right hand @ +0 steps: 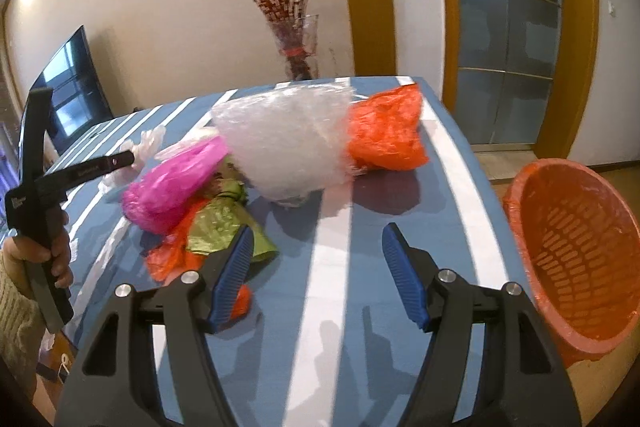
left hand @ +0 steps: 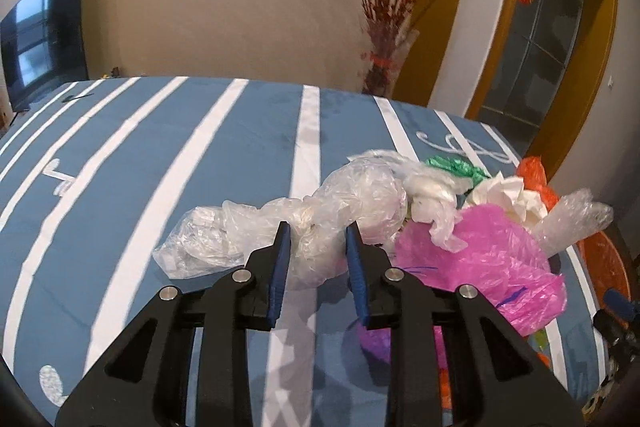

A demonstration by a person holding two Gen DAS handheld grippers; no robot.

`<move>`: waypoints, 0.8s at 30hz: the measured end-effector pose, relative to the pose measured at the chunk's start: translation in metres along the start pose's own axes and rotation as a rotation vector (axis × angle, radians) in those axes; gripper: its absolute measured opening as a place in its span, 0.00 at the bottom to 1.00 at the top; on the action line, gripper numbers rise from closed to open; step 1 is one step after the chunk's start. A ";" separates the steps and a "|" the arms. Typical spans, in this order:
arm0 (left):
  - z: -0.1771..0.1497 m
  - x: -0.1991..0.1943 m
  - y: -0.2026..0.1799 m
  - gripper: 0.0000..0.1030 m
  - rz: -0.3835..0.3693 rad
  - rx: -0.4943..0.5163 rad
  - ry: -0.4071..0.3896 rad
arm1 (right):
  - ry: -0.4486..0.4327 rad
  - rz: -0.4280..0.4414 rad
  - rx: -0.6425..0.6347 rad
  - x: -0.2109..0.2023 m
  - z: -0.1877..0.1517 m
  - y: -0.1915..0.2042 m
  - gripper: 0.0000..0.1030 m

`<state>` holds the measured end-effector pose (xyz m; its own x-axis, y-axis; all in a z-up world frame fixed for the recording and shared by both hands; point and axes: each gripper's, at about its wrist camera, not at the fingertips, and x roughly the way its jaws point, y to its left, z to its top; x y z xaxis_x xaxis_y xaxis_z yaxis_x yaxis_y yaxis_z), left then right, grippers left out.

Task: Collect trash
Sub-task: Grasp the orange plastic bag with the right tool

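Clear plastic bag [left hand: 320, 227] seemingly pinched between narrow left tongs [left hand: 318, 235]; right tongs [right hand: 316, 241] wide, empty.

Striped tablecloth [left hand: 248, 155] under crumpled bags [right hand: 176, 183]

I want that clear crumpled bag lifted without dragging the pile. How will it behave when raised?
The clear bag, pinched in the left tool, is thin wrinkled film, so probably very light and floppy; its loose end will likely dangle. It touches the pink bag, which may shift.

Blue cloth [left hand: 240, 155] with white stripes, pink bag [left hand: 480, 255], orange basket [right hand: 576, 251]
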<state>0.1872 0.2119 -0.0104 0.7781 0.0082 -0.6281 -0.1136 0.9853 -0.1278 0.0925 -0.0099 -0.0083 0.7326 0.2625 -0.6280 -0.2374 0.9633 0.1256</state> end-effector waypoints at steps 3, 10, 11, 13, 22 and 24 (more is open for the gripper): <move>0.002 -0.008 0.007 0.27 0.008 -0.013 -0.014 | 0.011 0.038 -0.023 0.004 -0.001 0.014 0.59; 0.006 -0.016 0.013 0.27 0.010 -0.029 -0.030 | 0.030 0.098 -0.070 0.023 0.008 0.041 0.33; 0.006 -0.016 0.014 0.27 0.010 -0.030 -0.031 | 0.028 0.078 -0.071 0.026 0.010 0.043 0.32; 0.005 -0.018 0.014 0.27 0.007 -0.031 -0.034 | 0.018 0.039 -0.034 0.030 0.015 0.035 0.32; 0.008 -0.016 0.014 0.27 -0.001 -0.036 -0.037 | -0.025 -0.140 0.153 0.049 0.051 -0.049 0.38; 0.009 -0.014 0.012 0.27 -0.003 -0.037 -0.037 | -0.022 -0.141 0.166 0.061 0.062 -0.059 0.45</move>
<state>0.1805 0.2255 0.0041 0.8009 0.0121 -0.5986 -0.1334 0.9783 -0.1587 0.1909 -0.0474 -0.0065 0.7654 0.1235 -0.6317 -0.0244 0.9863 0.1632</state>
